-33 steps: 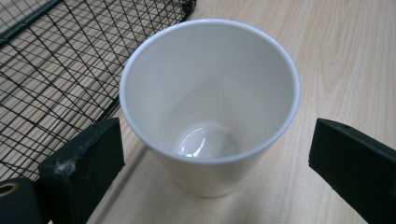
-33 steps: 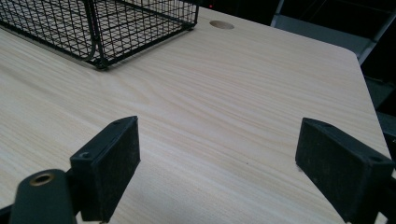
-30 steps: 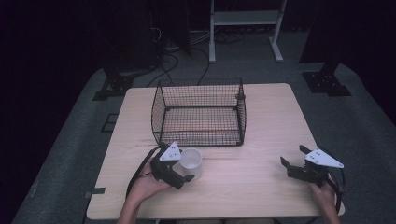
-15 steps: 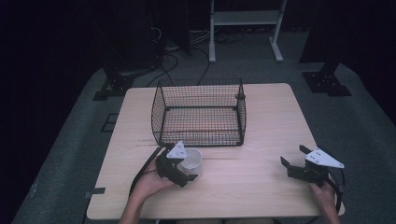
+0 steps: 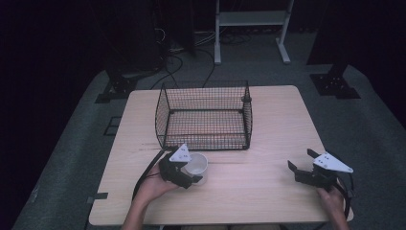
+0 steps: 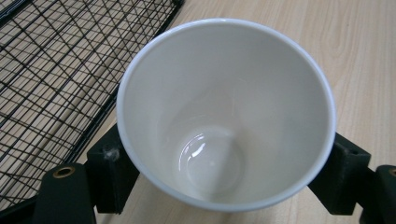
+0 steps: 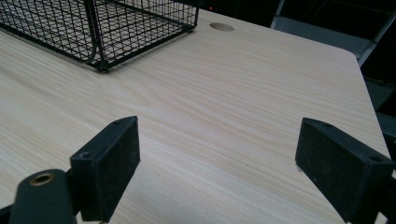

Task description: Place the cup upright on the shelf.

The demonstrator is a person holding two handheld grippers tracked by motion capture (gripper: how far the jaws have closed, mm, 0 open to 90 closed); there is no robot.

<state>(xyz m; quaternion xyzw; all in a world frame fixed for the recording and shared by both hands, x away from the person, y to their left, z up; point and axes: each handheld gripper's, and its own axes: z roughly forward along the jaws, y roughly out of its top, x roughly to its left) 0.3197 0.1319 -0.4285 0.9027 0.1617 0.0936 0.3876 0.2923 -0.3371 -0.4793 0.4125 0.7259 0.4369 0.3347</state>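
Wooden table [image 5: 268, 191] | left gripper [image 5: 189, 172] clamps white cup [image 5: 197, 165] | right gripper [image 5: 302, 161] jaws wide

no text, label, brand, number or sign can be read anywhere. the white cup [image 6: 226, 116] is plain inside and on its rim, the wire basket [image 5: 203, 115] carries no tag, the wooden table [image 7: 243, 93] is unmarked, and the grey plates on the grippers show small dots too tiny to make out.
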